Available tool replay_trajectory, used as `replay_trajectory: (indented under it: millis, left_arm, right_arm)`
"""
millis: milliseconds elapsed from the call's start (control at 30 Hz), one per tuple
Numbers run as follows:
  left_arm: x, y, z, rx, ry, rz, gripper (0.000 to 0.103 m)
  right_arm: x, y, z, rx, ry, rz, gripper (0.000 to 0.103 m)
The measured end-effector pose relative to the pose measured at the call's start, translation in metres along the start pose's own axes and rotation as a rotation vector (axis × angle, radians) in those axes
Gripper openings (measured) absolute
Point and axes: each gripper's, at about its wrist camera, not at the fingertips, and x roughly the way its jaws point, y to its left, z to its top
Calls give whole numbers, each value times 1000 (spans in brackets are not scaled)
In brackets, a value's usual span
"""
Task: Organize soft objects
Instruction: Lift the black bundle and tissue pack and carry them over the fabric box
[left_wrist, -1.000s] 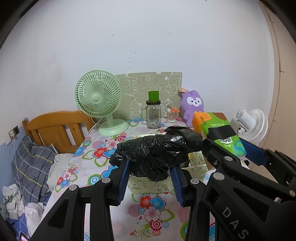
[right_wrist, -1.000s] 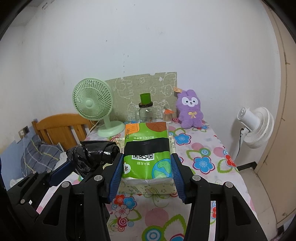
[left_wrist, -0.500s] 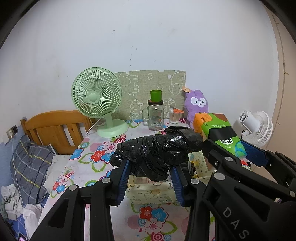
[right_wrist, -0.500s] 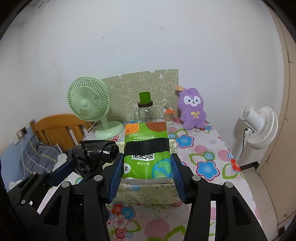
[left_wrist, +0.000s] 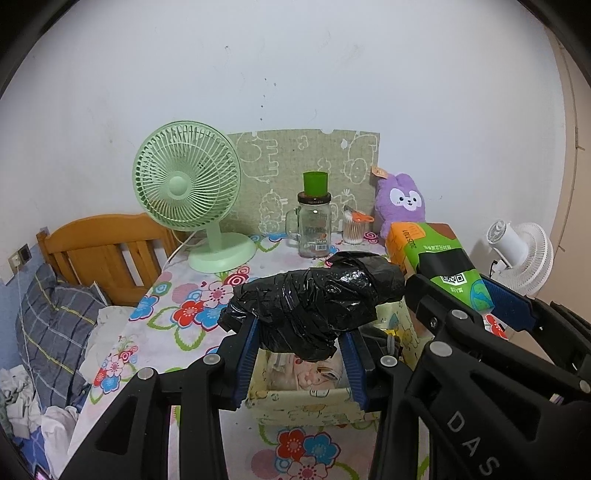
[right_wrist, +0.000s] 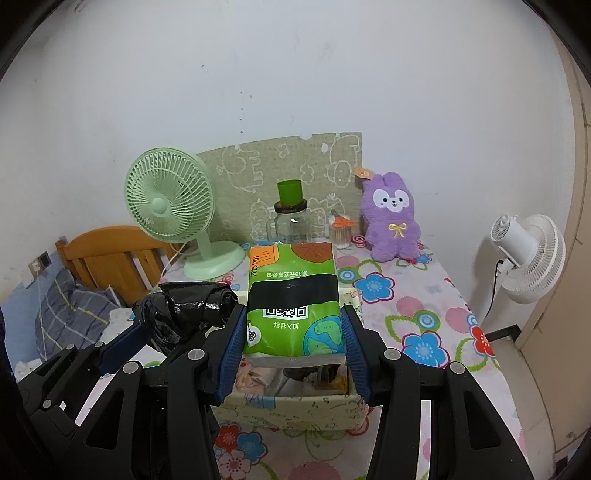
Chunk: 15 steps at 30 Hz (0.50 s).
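Left hand-held gripper (left_wrist: 301, 363) clenches black bag (left_wrist: 314, 306); right (right_wrist: 291, 356) — tissue pack (right_wrist: 295, 306) — above floral tablecloth (right_wrist: 417, 317).

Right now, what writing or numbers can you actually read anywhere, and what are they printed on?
"DAS": on the black arm of the right gripper, cut off at the picture's edge.
"2025 1101": on the orange corner of the green tissue pack.
Chinese print and a QR code on that pack: too small to read reliably.
Glass jar label: blurred.
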Motion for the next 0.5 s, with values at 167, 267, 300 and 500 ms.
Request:
replay_trajectory:
  millis: [167, 267, 300, 500]
  left_arm:
    - [13, -3, 2, -1, 16, -8, 44]
    - [20, -4, 3, -2, 24, -14, 44]
    - [23, -4, 3, -1, 27, -17, 44]
    - [40, -7, 4, -4, 55, -35, 44]
  right_arm:
    - [10, -4, 1, 2, 6, 0, 54]
    - [20, -8, 2, 5, 11, 1, 54]
    - [22, -8, 3, 6, 12, 0, 54]
    - [39, -15, 2, 12, 27, 1, 54]
